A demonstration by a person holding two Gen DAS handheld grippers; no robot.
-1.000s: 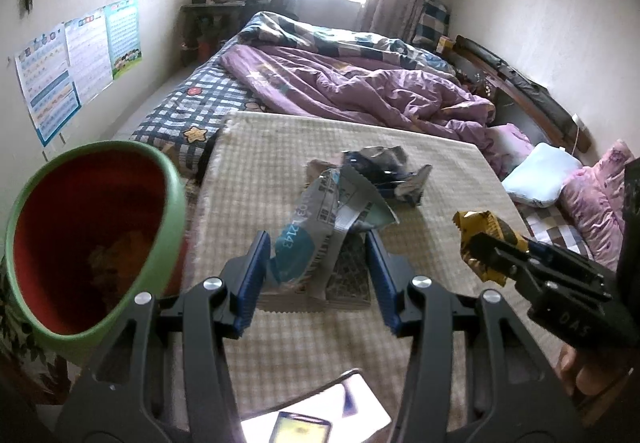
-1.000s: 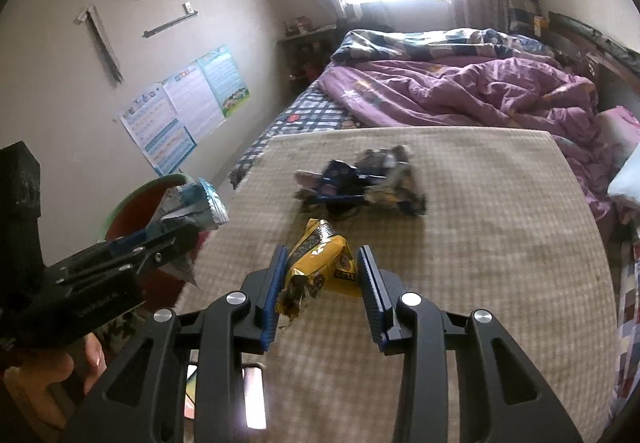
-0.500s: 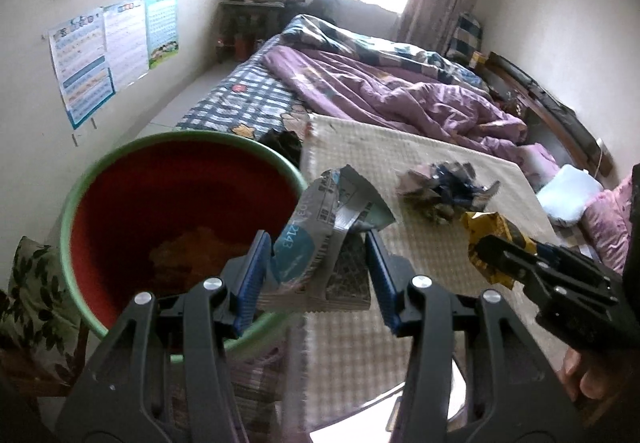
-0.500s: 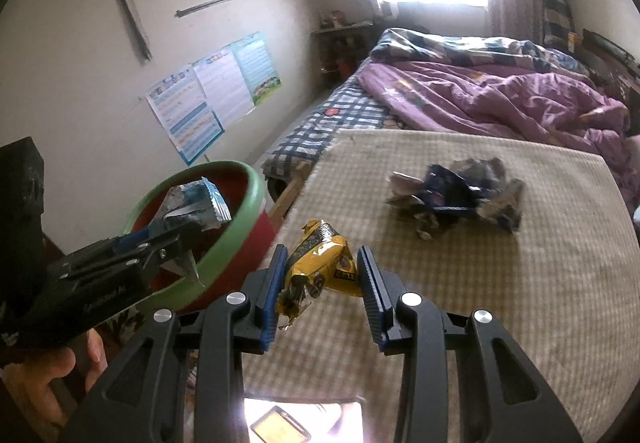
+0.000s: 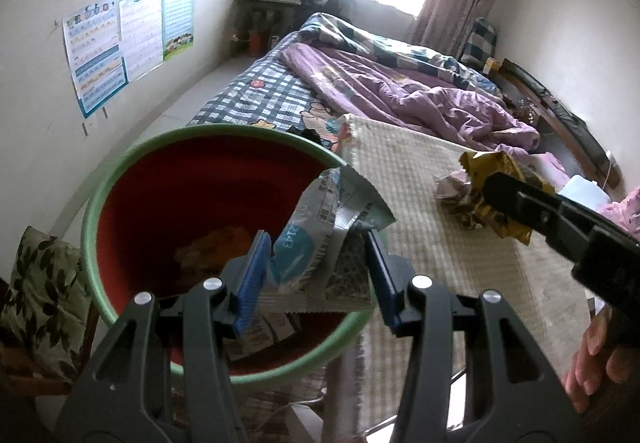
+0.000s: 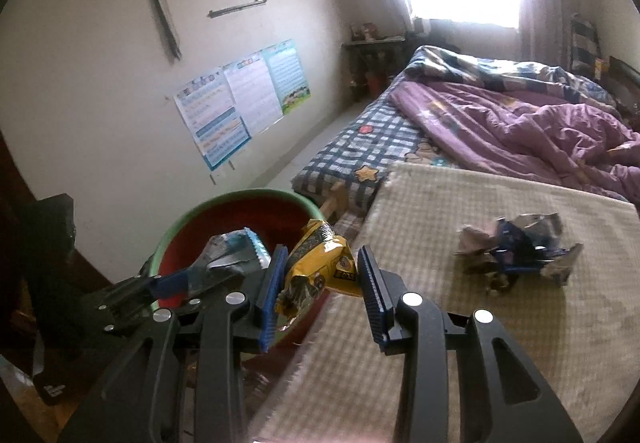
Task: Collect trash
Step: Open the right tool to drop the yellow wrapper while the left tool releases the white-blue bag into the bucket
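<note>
My left gripper (image 5: 316,275) is shut on a grey and blue snack wrapper (image 5: 320,239) and holds it over the near rim of the red bin with a green rim (image 5: 120,183). My right gripper (image 6: 320,283) is shut on a yellow snack wrapper (image 6: 320,267) and holds it at the bin's (image 6: 224,203) right rim, beside the table's left edge. The left gripper with its wrapper also shows in the right wrist view (image 6: 224,259). A pile of crumpled wrappers (image 6: 516,251) lies on the checked beige table mat (image 6: 440,323).
An orange piece lies at the bin's bottom (image 5: 216,243). A bed with a purple quilt (image 5: 400,91) stands behind the table. Posters (image 5: 128,39) hang on the left wall. A leaf-patterned cushion (image 5: 36,303) sits left of the bin.
Both grippers have moved left from over the table to the bin, each still holding its wrapper. The left wrapper now hangs over the bin's inside.
</note>
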